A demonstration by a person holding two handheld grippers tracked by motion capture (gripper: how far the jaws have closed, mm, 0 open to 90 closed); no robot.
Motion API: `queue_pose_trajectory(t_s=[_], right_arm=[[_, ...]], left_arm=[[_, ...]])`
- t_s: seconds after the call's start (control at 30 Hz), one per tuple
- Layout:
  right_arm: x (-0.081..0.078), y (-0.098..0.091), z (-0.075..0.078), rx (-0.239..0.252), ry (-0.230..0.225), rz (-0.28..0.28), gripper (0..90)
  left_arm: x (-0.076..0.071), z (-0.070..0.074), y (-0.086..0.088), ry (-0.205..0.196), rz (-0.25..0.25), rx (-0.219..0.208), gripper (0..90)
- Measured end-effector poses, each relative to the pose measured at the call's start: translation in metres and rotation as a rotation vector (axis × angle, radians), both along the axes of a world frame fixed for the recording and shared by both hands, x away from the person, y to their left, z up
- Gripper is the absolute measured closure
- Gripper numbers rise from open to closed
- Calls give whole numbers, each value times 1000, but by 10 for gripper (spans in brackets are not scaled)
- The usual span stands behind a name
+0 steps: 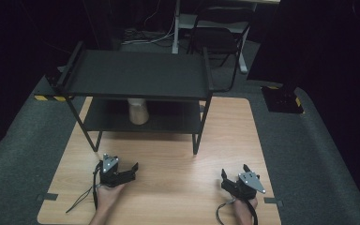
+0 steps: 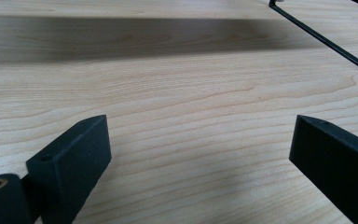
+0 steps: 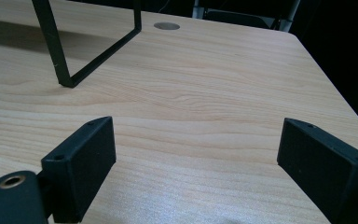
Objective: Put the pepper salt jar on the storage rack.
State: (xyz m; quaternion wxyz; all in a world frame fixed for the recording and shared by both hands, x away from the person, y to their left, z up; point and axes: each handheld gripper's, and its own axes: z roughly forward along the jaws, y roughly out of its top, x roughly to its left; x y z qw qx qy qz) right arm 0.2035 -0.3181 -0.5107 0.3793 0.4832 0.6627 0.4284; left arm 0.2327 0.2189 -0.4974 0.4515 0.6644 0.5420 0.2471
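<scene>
High view: pale wood-grain counter (image 1: 168,164) on grey carpet; black two-tier metal shelf rack (image 1: 138,75) at back, beige cylindrical cup (image 1: 138,111) on its lower shelf. Left gripper (image 1: 132,169) and right gripper (image 1: 234,174) near front edge — fingers spread, empty. Left gripper view: bare wood between fingers (image 2: 74,154). Right gripper view: rack leg ahead — fingers (image 3: 81,161) apart.

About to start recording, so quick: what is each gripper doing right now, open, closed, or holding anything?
Left gripper: open, holding nothing, low over the table.
Right gripper: open, holding nothing, low over the table.

A light wooden table (image 1: 168,173) carries a black two-tier shelf rack (image 1: 138,75) holding a pale cup (image 1: 138,111).
</scene>
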Motion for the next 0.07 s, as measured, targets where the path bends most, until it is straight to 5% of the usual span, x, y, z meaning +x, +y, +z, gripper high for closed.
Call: queue_pose_trajectory(t_s=[0.07], right_arm=[[0,0,0,2,-2,0,107]], left_arm=[[0,0,0,1,1,0,56]])
